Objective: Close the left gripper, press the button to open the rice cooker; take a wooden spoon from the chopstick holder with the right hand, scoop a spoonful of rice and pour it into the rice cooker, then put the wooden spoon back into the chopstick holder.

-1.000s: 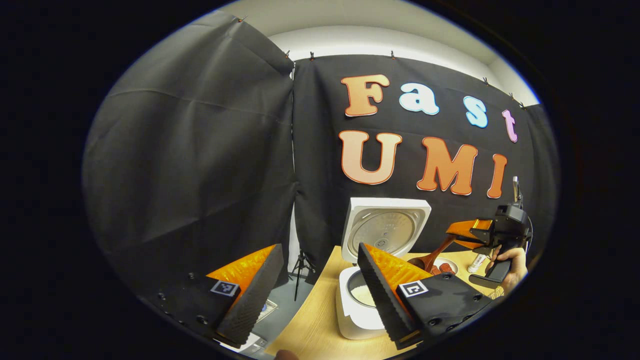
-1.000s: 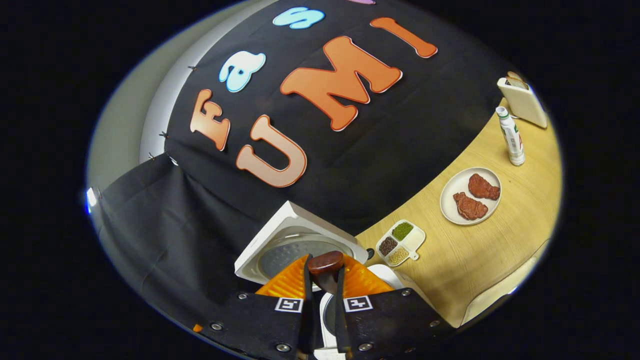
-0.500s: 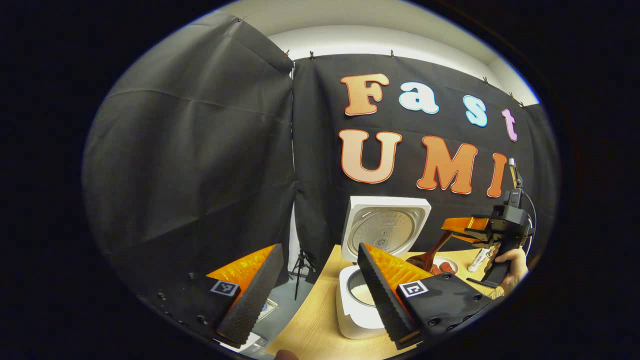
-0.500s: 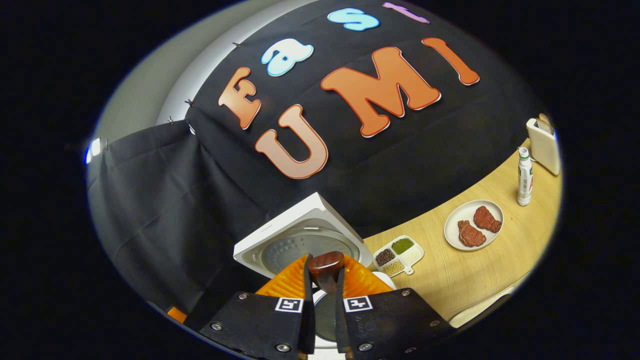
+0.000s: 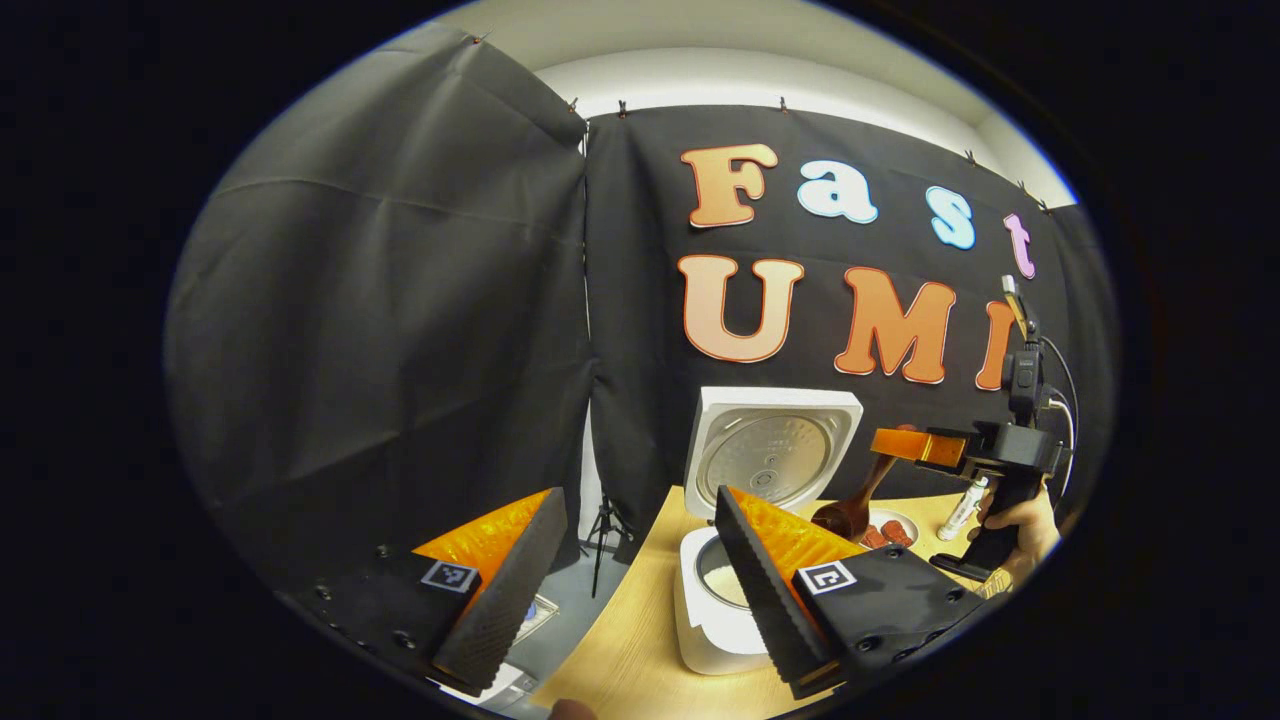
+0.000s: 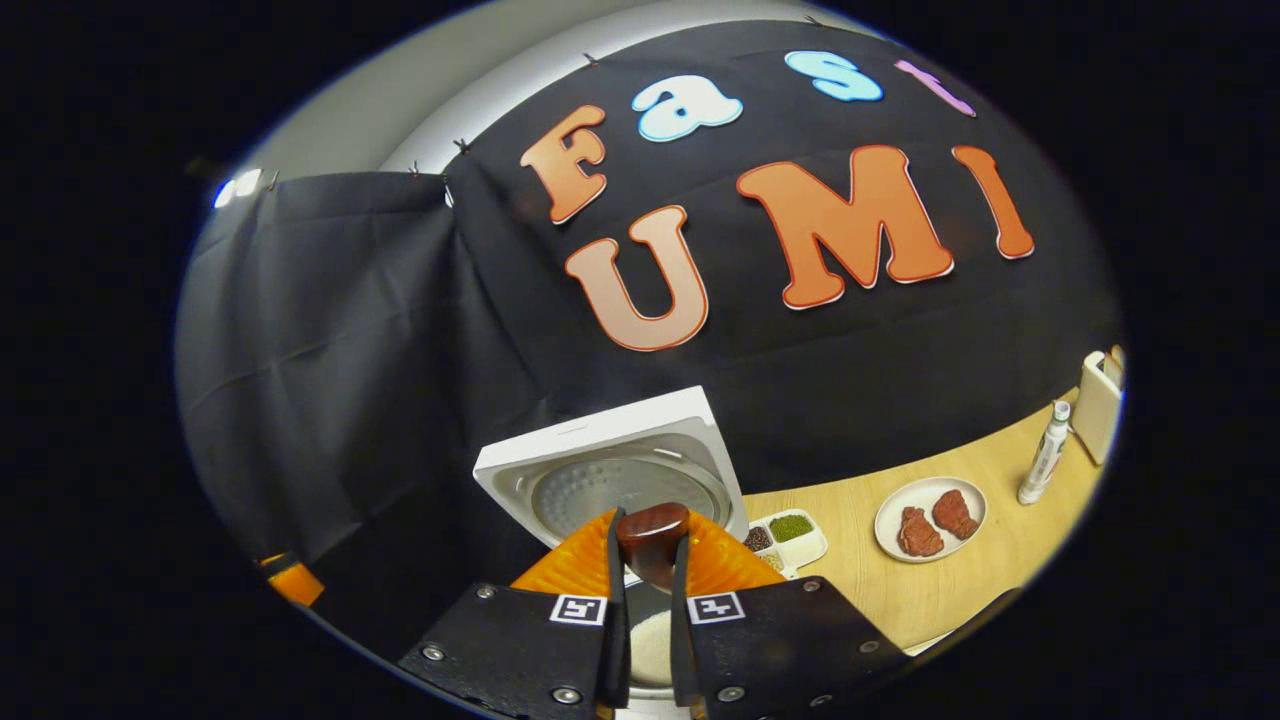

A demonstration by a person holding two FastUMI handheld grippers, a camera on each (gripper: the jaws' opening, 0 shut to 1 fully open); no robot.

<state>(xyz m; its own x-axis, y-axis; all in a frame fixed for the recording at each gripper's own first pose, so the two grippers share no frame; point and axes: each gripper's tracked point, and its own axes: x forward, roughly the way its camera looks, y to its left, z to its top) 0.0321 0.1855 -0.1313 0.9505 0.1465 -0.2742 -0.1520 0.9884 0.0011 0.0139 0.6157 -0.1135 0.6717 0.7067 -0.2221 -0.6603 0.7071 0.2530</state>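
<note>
The white rice cooker [image 5: 715,625] stands open on the wooden table, its lid [image 5: 770,450] upright, with white rice [image 5: 725,590] in the pot. My left gripper [image 5: 630,590] is open with nothing between its fingers, held before the cooker's left side. Farther right, a hand [image 5: 1015,520] holds my right gripper [image 5: 895,445] level above the table; it is shut on the wooden spoon [image 5: 850,505], whose bowl hangs down beside the pot's far right rim. In the right gripper view my right gripper [image 6: 650,518] pinches the wooden spoon's handle [image 6: 652,540] over the cooker lid [image 6: 610,470] and rice [image 6: 650,635].
A divided dish of grains [image 6: 785,535] sits just right of the cooker. Beyond it are a plate with two brown meat pieces [image 6: 925,518], a white bottle [image 6: 1045,465] and the white chopstick holder [image 6: 1098,405]. A tripod [image 5: 600,540] stands on the floor left of the table [image 5: 620,660].
The right gripper has risen and rolled back to level, so the spoon's bowl now hangs lower and steeper by the pot. The left gripper has stayed still and open.
</note>
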